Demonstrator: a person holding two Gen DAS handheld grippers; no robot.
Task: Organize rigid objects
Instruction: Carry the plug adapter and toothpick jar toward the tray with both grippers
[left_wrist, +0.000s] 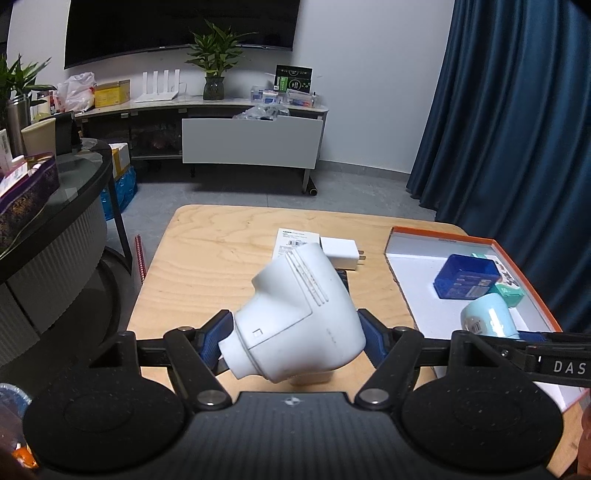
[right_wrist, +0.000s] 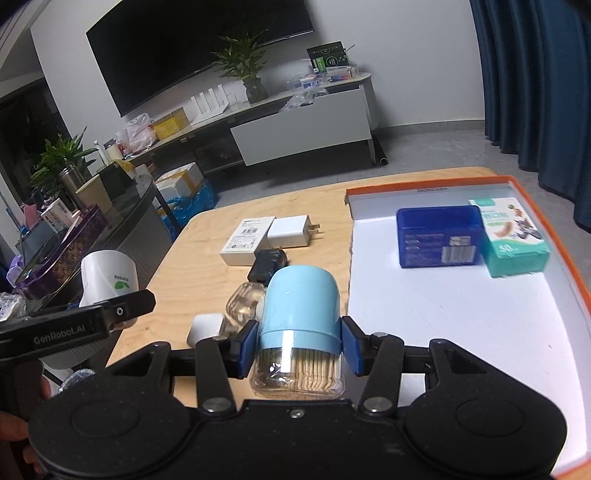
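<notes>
My left gripper is shut on a white plastic device, held above the wooden table; the same device shows a green leaf mark in the right wrist view. My right gripper is shut on a light blue capped toothpick jar, its clear base full of sticks, at the left edge of an orange-rimmed white tray. A blue box and a teal box lie in the tray's far part. On the table lie a white charger, a white carton, a black item, a clear bottle and a small white piece.
A dark round glass-topped table crowded with things stands to the left. A blue curtain hangs at the right behind the tray. A low TV cabinet stands across the grey floor. A pink spiral notebook leans at the table's left edge.
</notes>
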